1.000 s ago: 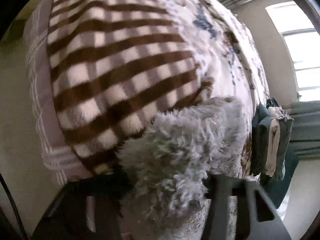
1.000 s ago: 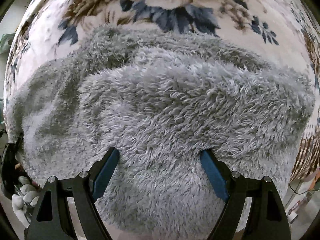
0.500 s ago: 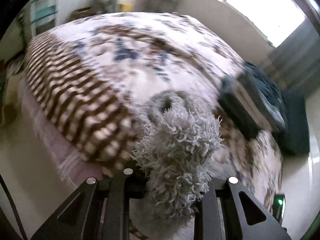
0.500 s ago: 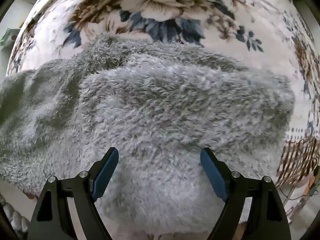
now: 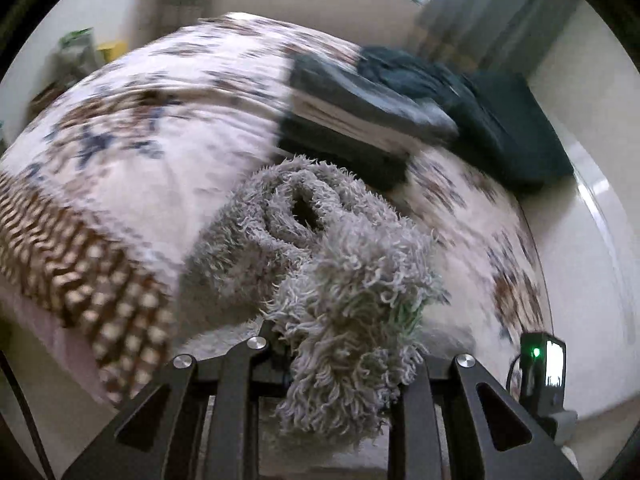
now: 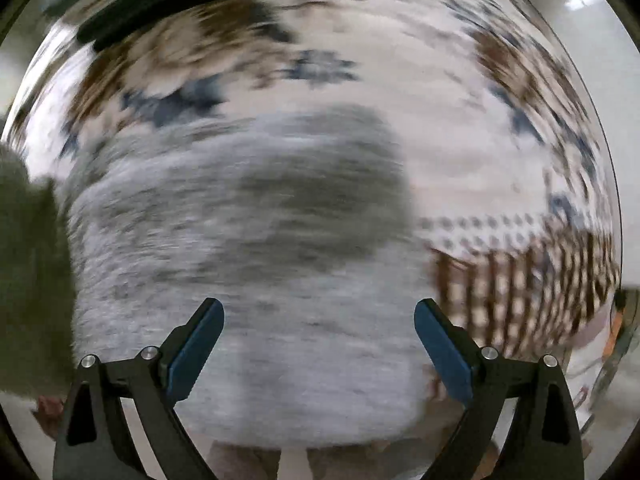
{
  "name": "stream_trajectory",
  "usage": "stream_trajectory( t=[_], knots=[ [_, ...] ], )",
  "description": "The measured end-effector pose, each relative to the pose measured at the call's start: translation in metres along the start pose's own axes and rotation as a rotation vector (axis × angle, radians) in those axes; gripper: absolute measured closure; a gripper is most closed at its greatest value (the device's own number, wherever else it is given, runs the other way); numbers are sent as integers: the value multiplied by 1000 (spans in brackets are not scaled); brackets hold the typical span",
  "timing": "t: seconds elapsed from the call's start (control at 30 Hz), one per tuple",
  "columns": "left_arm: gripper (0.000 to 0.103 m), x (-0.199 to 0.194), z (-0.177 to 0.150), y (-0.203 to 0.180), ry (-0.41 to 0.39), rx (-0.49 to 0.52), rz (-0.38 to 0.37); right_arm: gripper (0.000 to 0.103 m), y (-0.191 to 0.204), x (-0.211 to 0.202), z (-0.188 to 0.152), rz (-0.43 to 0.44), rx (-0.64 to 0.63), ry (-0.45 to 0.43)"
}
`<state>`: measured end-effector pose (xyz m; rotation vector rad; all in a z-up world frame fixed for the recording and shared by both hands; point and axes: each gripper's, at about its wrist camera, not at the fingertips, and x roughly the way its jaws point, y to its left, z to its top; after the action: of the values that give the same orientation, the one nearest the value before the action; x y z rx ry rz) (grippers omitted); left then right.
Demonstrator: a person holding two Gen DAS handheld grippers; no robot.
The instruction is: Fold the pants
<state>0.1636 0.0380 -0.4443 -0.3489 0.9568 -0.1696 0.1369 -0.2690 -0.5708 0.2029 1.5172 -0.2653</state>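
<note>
The fluffy grey pants (image 5: 288, 232) lie bunched on the floral bedspread (image 5: 168, 92). My left gripper (image 5: 344, 364) is shut on a thick fold of the pants and holds it up near the bed's edge; its fingertips are buried in the pile. In the right wrist view, which is blurred, the grey pants (image 6: 260, 220) fill the middle of the frame. My right gripper (image 6: 318, 340) is open, its blue pads (image 6: 196, 344) wide apart over the pants and holding nothing.
A stack of folded dark clothes (image 5: 360, 120) and a dark teal heap (image 5: 480, 104) sit at the far side of the bed. A brown checked blanket border (image 5: 88, 280) hangs at the bed's edge. A small device with a green light (image 5: 540, 364) is at right.
My left gripper has lifted and swung with the pants fold, so the view now looks across the bed at the clothes stack. My right gripper has pulled back and stayed open.
</note>
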Motion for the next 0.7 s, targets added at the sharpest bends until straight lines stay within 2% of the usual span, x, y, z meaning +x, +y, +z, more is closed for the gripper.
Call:
stream_trajectory(
  t=[0.1,0.2,0.37,0.5,0.63,0.7],
  knots=[
    [84,16,-13,-53,49,123,40,5,-48,8,3,-43,59,-4],
    [84,46,-40,-112,113,252,79,5,-91,15,-2,-160,89,13],
    [85,96,-86,-171,230,354,89,5,-154,21,-4,-221,133,29],
    [85,113,-113,-203,270,386,95,5,-184,18,-5,-216,150,20],
    [81,141,-135,-212,380,414,125,5,-198,17,-4,-210,129,18],
    [69,136,-130,-209,392,390,129,5,-198,10,-2,-189,119,-1]
  ],
)
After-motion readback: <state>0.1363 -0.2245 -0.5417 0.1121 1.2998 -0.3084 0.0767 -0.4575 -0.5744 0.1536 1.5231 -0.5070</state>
